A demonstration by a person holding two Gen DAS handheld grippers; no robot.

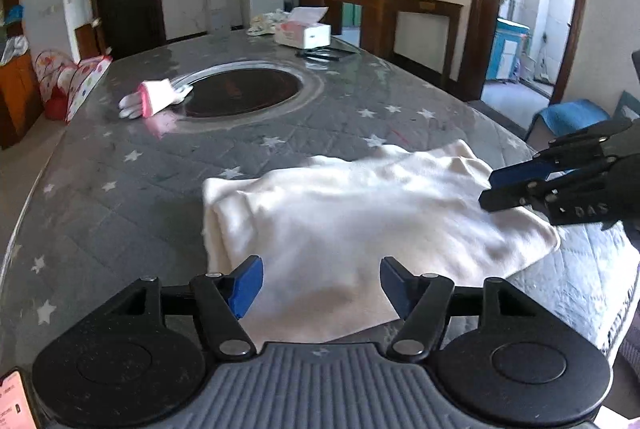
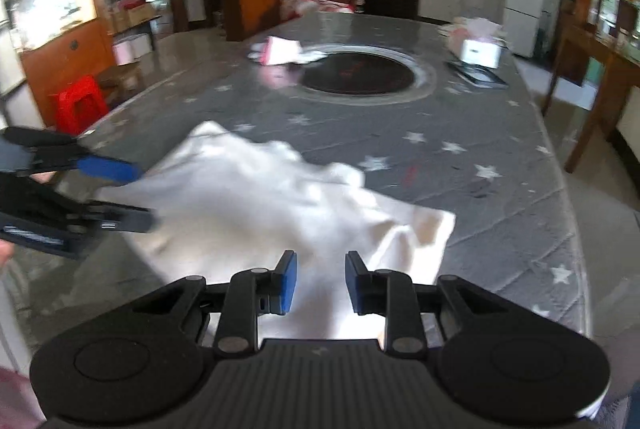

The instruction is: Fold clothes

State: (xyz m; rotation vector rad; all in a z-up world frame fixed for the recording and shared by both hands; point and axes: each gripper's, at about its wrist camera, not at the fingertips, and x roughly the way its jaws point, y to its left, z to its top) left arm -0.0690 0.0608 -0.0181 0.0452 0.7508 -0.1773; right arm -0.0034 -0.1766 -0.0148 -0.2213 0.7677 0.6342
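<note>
A white folded garment (image 1: 360,213) lies on the grey star-patterned table (image 1: 120,197), near its front edge. It also shows in the right wrist view (image 2: 280,205), somewhat blurred. My left gripper (image 1: 322,283) is open, its blue pads apart above the garment's near edge, holding nothing. My right gripper (image 2: 321,281) is open too, over the garment's near side. In the left wrist view the right gripper (image 1: 490,187) comes in from the right at the garment's right edge. In the right wrist view the left gripper (image 2: 144,195) comes in from the left at the garment's left edge.
A dark round inset (image 1: 240,91) sits in the table's middle. A pink and white folded item (image 1: 154,99) lies at its left rim. A tissue box (image 1: 302,33) and a dark flat object (image 1: 326,53) lie at the far end. A red stool (image 2: 78,105) stands left.
</note>
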